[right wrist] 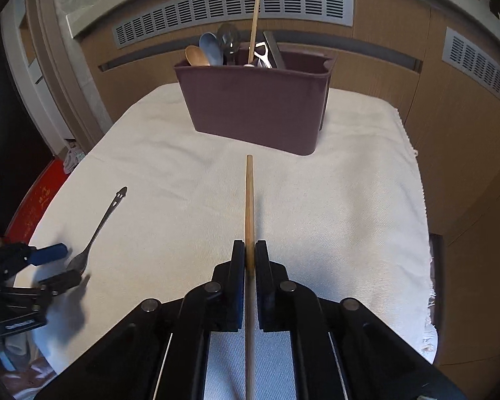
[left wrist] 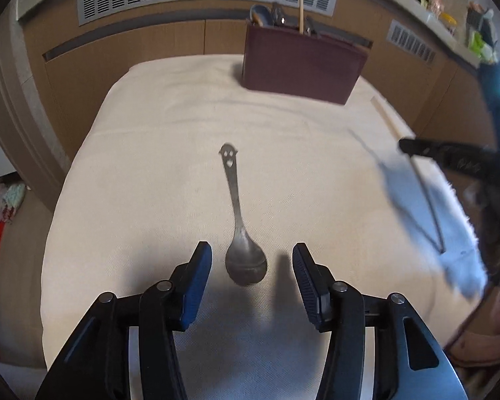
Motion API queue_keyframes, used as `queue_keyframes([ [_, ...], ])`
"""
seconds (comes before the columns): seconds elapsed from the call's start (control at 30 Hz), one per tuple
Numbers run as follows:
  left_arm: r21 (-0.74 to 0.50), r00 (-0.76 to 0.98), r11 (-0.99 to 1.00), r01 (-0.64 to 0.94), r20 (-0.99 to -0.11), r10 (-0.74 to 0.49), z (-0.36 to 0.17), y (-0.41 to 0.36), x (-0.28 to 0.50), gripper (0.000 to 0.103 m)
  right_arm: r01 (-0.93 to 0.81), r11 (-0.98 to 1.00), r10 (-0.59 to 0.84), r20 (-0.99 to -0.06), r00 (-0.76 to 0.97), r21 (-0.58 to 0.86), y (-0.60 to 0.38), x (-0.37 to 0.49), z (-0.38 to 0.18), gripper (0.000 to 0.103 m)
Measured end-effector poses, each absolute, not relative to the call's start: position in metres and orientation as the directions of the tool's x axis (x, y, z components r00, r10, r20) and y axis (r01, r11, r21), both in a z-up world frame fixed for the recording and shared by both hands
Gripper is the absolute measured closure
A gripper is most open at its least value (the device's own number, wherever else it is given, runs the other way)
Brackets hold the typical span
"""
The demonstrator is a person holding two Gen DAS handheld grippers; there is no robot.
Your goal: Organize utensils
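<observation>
While the slim wooden chopstick sits pinched between the closed fingers of the right gripper, its free end points forward toward the dark maroon plastic utensil caddy standing farther ahead on the cream woven cloth. That caddy holds a wooden spoon, a pale blue spoon, another upright chopstick and some dark-handled tools. The small grey metal spoon with a cut-out face on its handle lies on the cloth, bowl just ahead of and between the widely spread blue-padded fingers of the left gripper, untouched.
</observation>
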State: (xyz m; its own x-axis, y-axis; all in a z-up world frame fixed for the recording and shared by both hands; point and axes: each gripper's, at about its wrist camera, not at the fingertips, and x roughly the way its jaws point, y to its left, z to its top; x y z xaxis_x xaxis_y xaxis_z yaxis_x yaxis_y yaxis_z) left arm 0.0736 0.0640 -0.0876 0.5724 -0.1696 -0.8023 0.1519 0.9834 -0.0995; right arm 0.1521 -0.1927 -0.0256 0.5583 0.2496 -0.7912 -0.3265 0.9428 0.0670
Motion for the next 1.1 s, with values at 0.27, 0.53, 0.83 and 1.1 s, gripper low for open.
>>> queue_keyframes([
  [0.27, -0.031, 0.592, 0.995, 0.100, -0.802, -0.084, -0.097, 0.054, 0.086, 0.076, -0.311, 0.948, 0.240, -0.781, 0.576, 0.061, -0.197, 0.144, -0.022, 0.097],
  [0.53, -0.004, 0.700, 0.995, 0.102, -0.710, -0.074, -0.047, 0.063, 0.077, 0.091, -0.303, 0.951, 0.251, -0.731, 0.634, 0.063, -0.206, 0.132, 0.005, 0.097],
  [0.83, -0.113, 0.620, 0.987, 0.114, -0.768, -0.160, -0.050, 0.087, 0.081, 0.069, -0.307, 0.951, 0.243, -0.733, 0.636, 0.049, -0.205, 0.127, 0.003, 0.097],
  [1.1, -0.074, 0.397, 0.980, 0.182, -0.907, -0.142, -0.068, 0.061, 0.165, 0.067, -0.317, 0.947, 0.251, -0.731, 0.634, 0.051, -0.203, 0.129, 0.003, 0.097],
])
